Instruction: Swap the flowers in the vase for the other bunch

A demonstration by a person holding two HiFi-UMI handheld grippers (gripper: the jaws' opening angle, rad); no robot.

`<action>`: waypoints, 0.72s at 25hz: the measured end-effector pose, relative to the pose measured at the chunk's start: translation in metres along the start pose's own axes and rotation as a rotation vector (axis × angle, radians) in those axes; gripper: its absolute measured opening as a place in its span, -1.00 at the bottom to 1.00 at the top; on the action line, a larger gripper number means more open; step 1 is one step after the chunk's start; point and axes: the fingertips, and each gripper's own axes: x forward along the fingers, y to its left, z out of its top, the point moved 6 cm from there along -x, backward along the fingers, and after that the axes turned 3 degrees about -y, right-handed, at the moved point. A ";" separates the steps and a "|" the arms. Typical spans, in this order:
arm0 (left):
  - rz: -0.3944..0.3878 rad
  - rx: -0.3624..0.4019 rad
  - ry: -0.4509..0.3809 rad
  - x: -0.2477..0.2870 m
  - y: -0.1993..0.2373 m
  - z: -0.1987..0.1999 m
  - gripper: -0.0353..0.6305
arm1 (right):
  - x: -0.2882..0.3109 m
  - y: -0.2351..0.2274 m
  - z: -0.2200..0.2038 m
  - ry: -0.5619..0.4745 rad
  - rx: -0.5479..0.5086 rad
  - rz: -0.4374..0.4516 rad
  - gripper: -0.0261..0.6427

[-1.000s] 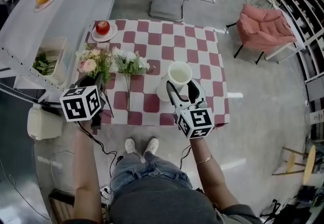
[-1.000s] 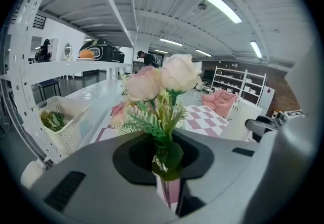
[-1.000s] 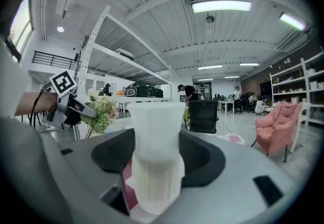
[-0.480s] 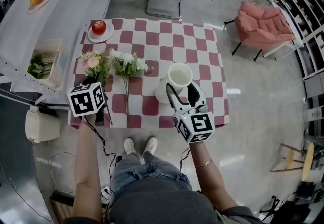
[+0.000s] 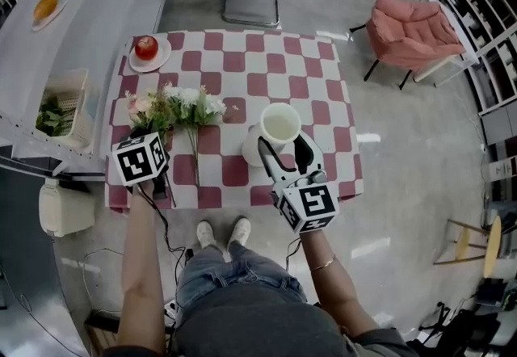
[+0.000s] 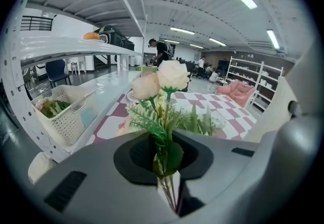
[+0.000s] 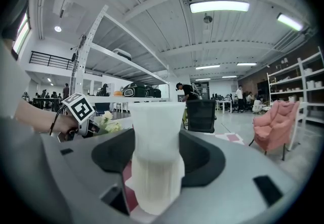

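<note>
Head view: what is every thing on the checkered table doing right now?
White ribbed vase: upright, empty, held.
Pink rose bunch: out of the vase, held by its stems.
White flower bunch: lying loose on checked table.
Red apple: whole, on white plate.
Right gripper: shut on the vase.
Left gripper: shut on the rose stems.

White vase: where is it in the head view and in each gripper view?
Head view: white vase right of centre on the checkered table, held by the right claw.
Right gripper view: dead centre, between the jaws.
Left gripper view: not in it.
Shared landmark: the pink chair.
</note>
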 end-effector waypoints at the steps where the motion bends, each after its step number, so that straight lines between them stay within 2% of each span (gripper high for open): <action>1: 0.002 -0.001 0.000 0.002 0.000 -0.001 -0.72 | 0.000 0.000 0.000 0.000 0.000 0.000 -0.09; 9: 0.012 0.003 0.021 0.016 0.002 -0.008 -0.66 | 0.000 0.000 -0.002 0.001 -0.003 0.003 -0.09; 18: 0.046 0.030 0.035 0.015 0.004 -0.009 -0.38 | 0.001 -0.001 -0.002 -0.001 -0.006 0.011 -0.09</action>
